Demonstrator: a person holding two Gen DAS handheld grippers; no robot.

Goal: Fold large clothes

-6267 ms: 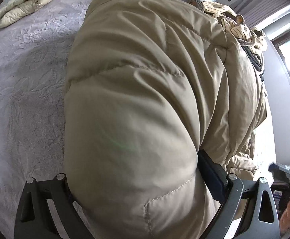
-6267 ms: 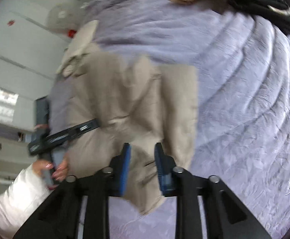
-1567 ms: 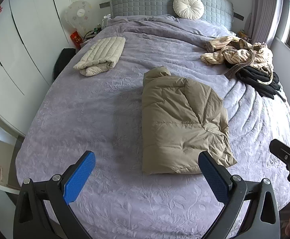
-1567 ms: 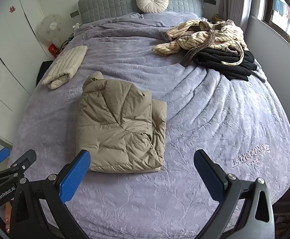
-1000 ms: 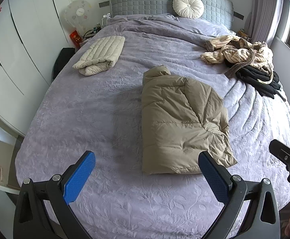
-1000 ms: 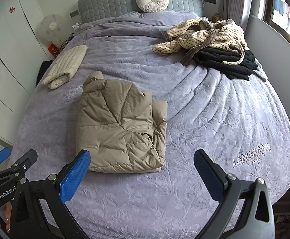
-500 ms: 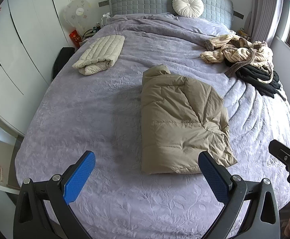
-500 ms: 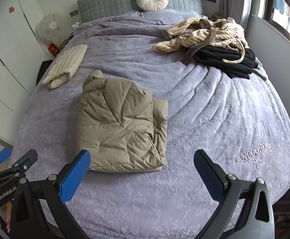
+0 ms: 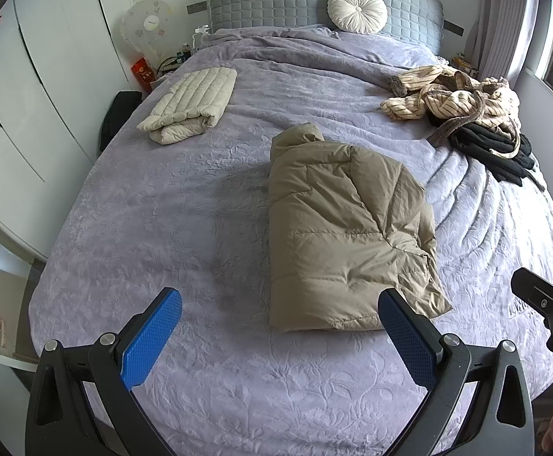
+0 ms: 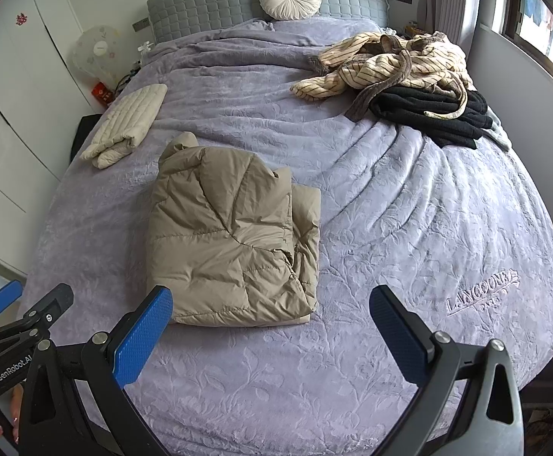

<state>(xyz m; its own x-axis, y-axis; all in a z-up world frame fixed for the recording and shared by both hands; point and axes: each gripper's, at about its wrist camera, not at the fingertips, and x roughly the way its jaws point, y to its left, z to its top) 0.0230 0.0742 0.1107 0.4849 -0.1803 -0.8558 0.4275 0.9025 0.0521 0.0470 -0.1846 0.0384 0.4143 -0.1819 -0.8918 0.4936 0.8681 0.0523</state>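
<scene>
A tan puffer jacket lies folded in a rough rectangle in the middle of the purple bed; it also shows in the right wrist view. My left gripper is open and empty, held back above the bed's foot, short of the jacket. My right gripper is open and empty, also near the foot of the bed. Each gripper shows at the edge of the other's view.
A folded cream quilted garment lies at the left. A heap of striped beige and black clothes lies at the far right. A round cushion leans on the grey headboard. White wardrobes stand left; a window wall is right.
Six seconds ago both grippers were on the jacket, the right one closed on it. Both have let go and pulled back. Over the last second nothing moves noticeably.
</scene>
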